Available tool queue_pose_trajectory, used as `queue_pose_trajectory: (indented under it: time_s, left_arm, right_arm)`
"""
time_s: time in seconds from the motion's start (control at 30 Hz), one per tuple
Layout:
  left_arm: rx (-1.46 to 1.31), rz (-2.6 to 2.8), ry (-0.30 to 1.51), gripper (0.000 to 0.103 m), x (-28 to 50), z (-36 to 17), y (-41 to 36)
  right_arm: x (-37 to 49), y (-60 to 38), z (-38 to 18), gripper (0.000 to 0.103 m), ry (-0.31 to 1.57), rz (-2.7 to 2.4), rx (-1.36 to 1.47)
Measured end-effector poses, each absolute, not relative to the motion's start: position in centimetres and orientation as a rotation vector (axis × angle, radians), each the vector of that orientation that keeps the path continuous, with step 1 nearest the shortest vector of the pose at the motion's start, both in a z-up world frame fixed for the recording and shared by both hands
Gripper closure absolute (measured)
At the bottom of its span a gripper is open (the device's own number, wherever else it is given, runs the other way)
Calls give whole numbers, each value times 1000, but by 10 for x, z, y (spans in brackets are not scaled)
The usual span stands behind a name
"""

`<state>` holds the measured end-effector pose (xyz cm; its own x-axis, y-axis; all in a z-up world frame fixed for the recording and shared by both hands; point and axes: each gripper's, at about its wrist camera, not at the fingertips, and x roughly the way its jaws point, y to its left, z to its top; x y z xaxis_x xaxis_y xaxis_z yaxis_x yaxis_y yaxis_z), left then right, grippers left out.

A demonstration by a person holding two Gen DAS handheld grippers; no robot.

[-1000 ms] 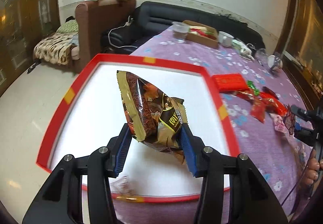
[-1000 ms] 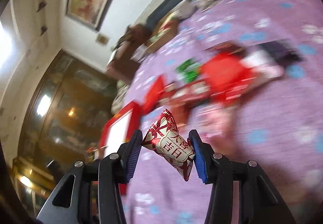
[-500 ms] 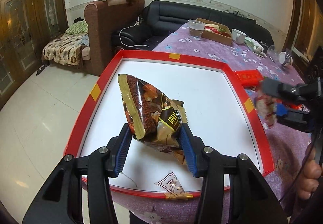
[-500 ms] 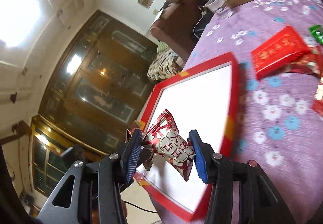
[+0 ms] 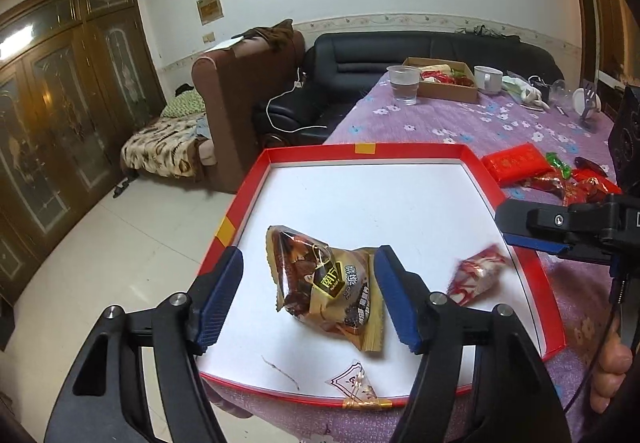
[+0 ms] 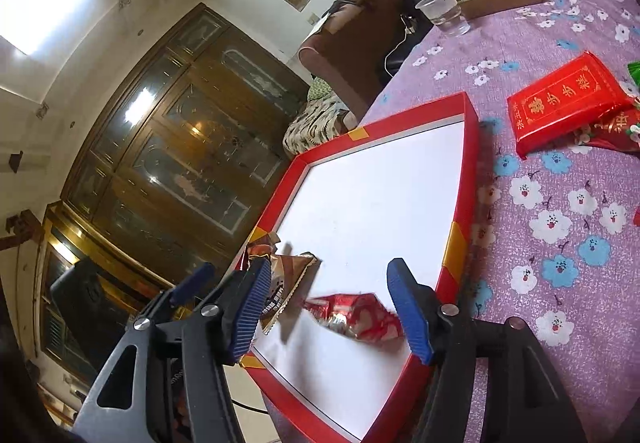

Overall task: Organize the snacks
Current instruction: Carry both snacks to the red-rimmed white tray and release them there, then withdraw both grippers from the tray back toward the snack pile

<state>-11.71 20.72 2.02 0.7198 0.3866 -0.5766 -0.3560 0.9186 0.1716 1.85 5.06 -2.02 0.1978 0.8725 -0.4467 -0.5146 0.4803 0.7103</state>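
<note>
A red-rimmed white tray (image 5: pixel 400 157) (image 6: pixel 460 243) lies on the purple flowered tablecloth. My left gripper (image 5: pixel 308 295) is open over it, and a brown snack bag (image 5: pixel 324 291) (image 6: pixel 286 279) lies loose on the tray between its fingers. My right gripper (image 6: pixel 332 307) is open above the tray's near right side. A red-and-white snack packet (image 6: pixel 356 315) (image 5: pixel 478 271) lies, blurred, below it on the tray. A small clear wrapper (image 5: pixel 356 389) sits at the tray's front rim.
A red flat pack (image 5: pixel 514 161) (image 6: pixel 568 103) and several red and green snacks (image 5: pixel 572 183) lie right of the tray. A plastic cup (image 5: pixel 404 85), a cardboard box (image 5: pixel 444 81) and a white mug (image 5: pixel 488 79) stand at the far end. The table's left edge drops to the floor.
Both grippers have opened. The brown bag dropped from the left gripper onto the tray, and the red-and-white packet dropped from the right gripper onto the tray.
</note>
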Motion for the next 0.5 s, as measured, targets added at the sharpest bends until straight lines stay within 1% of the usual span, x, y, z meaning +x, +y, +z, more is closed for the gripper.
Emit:
queue_pose_trajectory:
  time_s: [0.1, 0.2, 0.5]
  left_arm:
    - [47, 417, 654, 35, -116, 20, 207]
    - [46, 425, 660, 35, -115, 21, 206]
    - [64, 439, 663, 35, -114, 22, 199]
  right_arm:
    - [18, 47, -20, 40, 933, 1011, 448]
    - [17, 43, -19, 36, 931, 996, 440]
    - [12, 34, -18, 36, 927, 1004, 449]
